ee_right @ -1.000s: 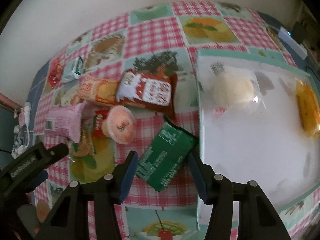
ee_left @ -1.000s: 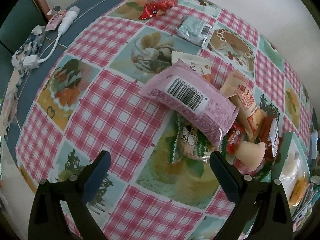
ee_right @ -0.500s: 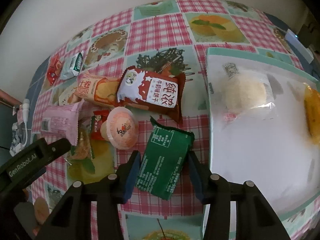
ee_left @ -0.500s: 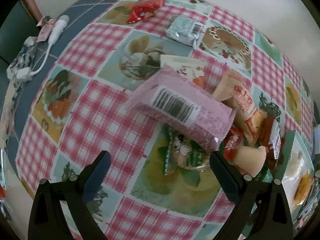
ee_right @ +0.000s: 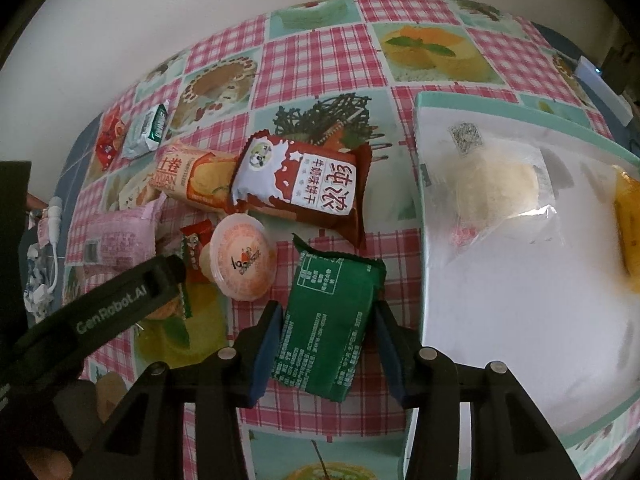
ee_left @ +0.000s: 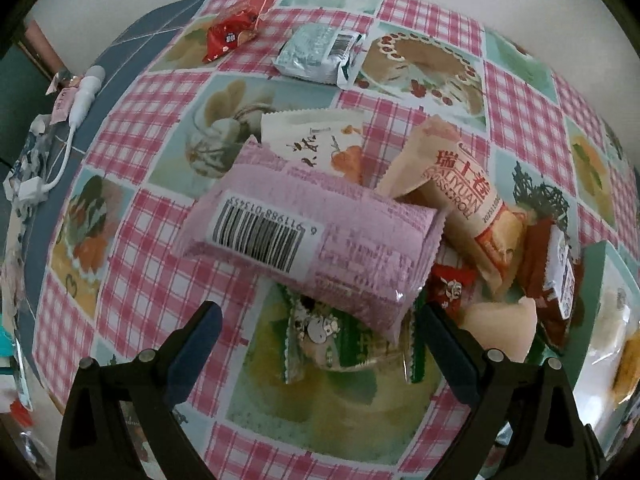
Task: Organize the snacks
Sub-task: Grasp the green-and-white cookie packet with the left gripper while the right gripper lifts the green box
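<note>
Two grippers: right gripper (ee_right: 327,350) fingers closing around green packet (ee_right: 326,320) on table (ee_right: 320,80), beside white tray (ee_right: 520,340); contact unclear. Left gripper (ee_left: 320,346) fingers wide open, empty, above pink packet (ee_left: 316,236) atop snack pile

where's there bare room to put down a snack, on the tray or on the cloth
The white tray is bare across its near half; a clear-wrapped bun and a yellow item fill its far side. The cloth left of the pink packet is also free. It is crowded between the pink packet and the tray, where packets overlap around the jelly cup.
</note>
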{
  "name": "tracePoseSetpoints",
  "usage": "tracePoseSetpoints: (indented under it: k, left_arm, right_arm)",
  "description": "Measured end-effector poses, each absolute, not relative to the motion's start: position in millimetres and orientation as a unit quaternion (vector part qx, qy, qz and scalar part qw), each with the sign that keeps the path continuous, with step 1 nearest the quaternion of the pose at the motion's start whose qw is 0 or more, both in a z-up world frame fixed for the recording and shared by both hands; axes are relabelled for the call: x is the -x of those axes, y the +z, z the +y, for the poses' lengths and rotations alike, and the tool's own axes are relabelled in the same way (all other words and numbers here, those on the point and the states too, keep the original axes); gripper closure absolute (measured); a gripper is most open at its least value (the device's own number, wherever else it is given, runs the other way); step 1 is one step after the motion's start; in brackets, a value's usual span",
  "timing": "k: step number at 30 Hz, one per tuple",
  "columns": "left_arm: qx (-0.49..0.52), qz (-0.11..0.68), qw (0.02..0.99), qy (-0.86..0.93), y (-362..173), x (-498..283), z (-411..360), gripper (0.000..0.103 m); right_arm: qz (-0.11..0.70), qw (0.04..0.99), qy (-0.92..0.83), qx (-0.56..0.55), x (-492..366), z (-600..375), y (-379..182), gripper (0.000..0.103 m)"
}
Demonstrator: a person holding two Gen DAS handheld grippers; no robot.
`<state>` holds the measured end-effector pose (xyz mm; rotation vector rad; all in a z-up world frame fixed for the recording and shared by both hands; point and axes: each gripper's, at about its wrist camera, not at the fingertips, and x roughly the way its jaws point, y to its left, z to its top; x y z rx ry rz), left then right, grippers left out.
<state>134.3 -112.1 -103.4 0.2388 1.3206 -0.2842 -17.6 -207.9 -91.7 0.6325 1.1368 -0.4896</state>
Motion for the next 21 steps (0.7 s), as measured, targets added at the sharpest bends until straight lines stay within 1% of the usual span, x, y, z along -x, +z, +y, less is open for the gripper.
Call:
tracePoseSetpoints:
  k: [4,6,8,9,11,12,16,21]
  left_arm:
    - [-0.114,0.612,0.772,-0.129,-104.2,-137.1,-113.9,0.005]
    - [-0.119,0.610,0.772,-0.132,-102.3,-133.6,-112.8,0.010]
    - [-0.121,0.610,0.771,-0.139,-100.8,-134.3,-114.8,0.022]
    - [-0.119,0.611,0.770,-0.142,-99.6,-134.9,-116.1,0.024]
    - [-0.120,0.611,0.769,-0.145,-97.7,-134.1,-116.1,0.035]
    - [-0.119,0.610,0.769,-0.148,-97.9,-132.6,-116.9,0.037]
    - [-0.126,0.606,0.772,-0.147,-92.3,-125.9,-120.7,0.041]
    - [-0.131,0.610,0.767,-0.147,-91.9,-116.5,-121.2,0.043]
  right_arm:
    - [0.524,0.768,-0.224,-0.291,18.2,-208.2,-91.5,0.054]
    - [0.526,0.768,-0.224,-0.290,18.1,-208.7,-91.5,0.055]
    - [0.529,0.767,-0.223,-0.287,18.0,-208.5,-92.0,0.054]
    - [0.531,0.767,-0.222,-0.285,17.8,-208.0,-92.4,0.054]
    - [0.534,0.766,-0.222,-0.282,17.5,-207.4,-93.0,0.054]
    - [0.536,0.765,-0.221,-0.281,17.7,-206.6,-93.6,0.054]
    - [0.538,0.766,-0.219,-0.275,18.2,-204.3,-93.8,0.056]
    - [0.540,0.767,-0.216,-0.271,21.2,-201.2,-94.3,0.057]
